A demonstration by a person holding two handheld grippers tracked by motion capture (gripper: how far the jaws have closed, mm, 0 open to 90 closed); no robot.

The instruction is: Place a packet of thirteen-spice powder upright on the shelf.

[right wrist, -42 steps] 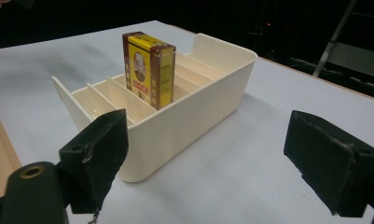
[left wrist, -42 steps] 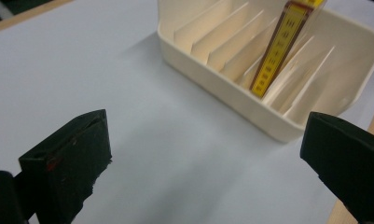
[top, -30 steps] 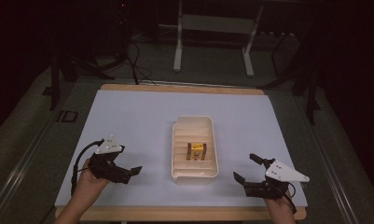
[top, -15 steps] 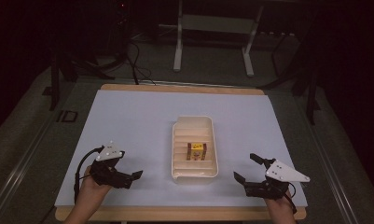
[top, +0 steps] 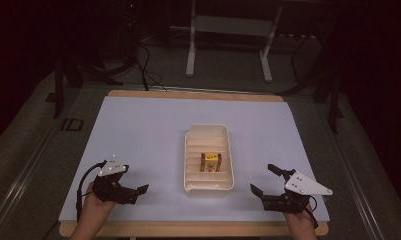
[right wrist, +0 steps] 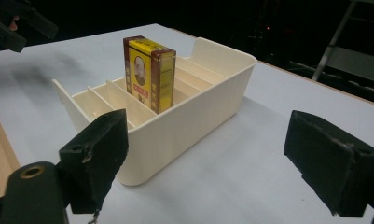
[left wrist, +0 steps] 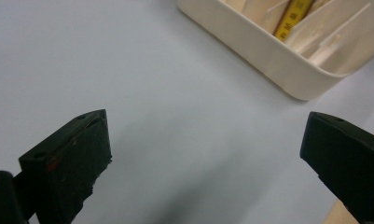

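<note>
A cream slotted tray (top: 190,150) lies at the middle of the white table mat. In one of its slots a yellow and dark red box (top: 210,162) stands upright. My left gripper (top: 135,194) sits open near the front left of the mat, apart from the tray, with nothing between its jaws. My right gripper (top: 262,178) is open to the right of the tray's near end, also holding nothing. The left gripper view has the open left gripper (left wrist: 205,126) over bare mat, with the tray (left wrist: 268,51) beyond. In the right gripper view the right gripper (right wrist: 208,121) faces the tray (right wrist: 189,126) and box (right wrist: 149,72).
The mat rests on a wooden tabletop whose front edge (top: 188,229) runs just behind both hands. Metal stand legs (top: 190,50) and cables lie on the dark floor beyond the table. The left gripper (right wrist: 17,23) shows far off in the right gripper view.
My left gripper has drawn back a little toward the front edge of the table. The right gripper, tray and box have stayed put.
</note>
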